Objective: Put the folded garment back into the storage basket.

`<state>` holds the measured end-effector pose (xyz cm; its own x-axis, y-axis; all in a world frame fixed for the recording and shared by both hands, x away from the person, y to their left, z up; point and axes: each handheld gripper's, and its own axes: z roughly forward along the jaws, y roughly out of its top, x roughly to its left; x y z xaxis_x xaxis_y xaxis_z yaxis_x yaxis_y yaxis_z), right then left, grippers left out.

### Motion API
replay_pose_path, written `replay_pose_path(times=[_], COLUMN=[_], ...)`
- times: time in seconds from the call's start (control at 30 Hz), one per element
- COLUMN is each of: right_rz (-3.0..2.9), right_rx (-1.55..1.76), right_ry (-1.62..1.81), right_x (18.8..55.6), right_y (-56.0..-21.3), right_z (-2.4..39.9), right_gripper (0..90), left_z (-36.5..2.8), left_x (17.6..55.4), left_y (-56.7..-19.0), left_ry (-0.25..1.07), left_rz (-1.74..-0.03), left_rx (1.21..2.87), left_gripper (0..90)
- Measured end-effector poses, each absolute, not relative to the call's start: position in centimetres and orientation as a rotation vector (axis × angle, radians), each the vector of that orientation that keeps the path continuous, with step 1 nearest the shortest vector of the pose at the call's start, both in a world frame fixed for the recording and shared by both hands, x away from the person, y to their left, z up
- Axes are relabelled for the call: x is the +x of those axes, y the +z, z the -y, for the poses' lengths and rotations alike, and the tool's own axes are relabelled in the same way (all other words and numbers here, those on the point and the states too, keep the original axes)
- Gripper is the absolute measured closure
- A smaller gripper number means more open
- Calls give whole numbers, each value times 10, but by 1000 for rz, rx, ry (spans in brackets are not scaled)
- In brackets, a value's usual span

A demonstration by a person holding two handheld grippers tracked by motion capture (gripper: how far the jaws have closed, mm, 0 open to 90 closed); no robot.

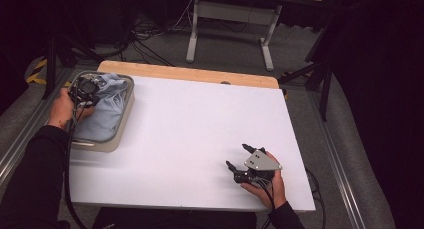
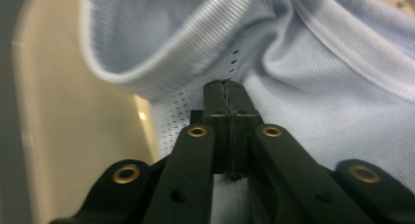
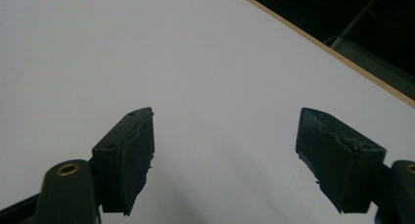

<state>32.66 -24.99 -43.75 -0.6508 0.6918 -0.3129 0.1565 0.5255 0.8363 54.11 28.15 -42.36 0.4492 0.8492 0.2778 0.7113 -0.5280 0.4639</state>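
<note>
The left gripper (image 2: 226, 87), jaws pinched shut on the shirt (image 1: 107, 106) (a thin fold), may lose it in the tray (image 1: 126, 119) at the desk's left edge; the right gripper (image 1: 239, 157) waits wide open, empty.

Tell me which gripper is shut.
The left gripper, in the tray, jaws pinched together against the light blue garment. The right gripper stands open over bare table.
</note>
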Motion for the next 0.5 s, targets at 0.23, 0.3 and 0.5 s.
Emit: replay_pose_path(times=[0.23, 0.3, 0.5], right_rz=[-2120, -2121, -2116], right_rx=[679, 676, 679], right_ry=[1075, 1071, 1076], right_x=[326, 326, 325], right_y=[-437, -437, -436], right_z=[250, 249, 249], right_gripper=[232, 231, 230], left_z=[-281, -281, -285], left_x=[541, 541, 536], left_y=[-426, -425, -416], left_ry=[656, 662, 724], left_rz=[-1345, -1349, -1320], left_rx=[2439, 2431, 2325], left_gripper=[895, 895, 866])
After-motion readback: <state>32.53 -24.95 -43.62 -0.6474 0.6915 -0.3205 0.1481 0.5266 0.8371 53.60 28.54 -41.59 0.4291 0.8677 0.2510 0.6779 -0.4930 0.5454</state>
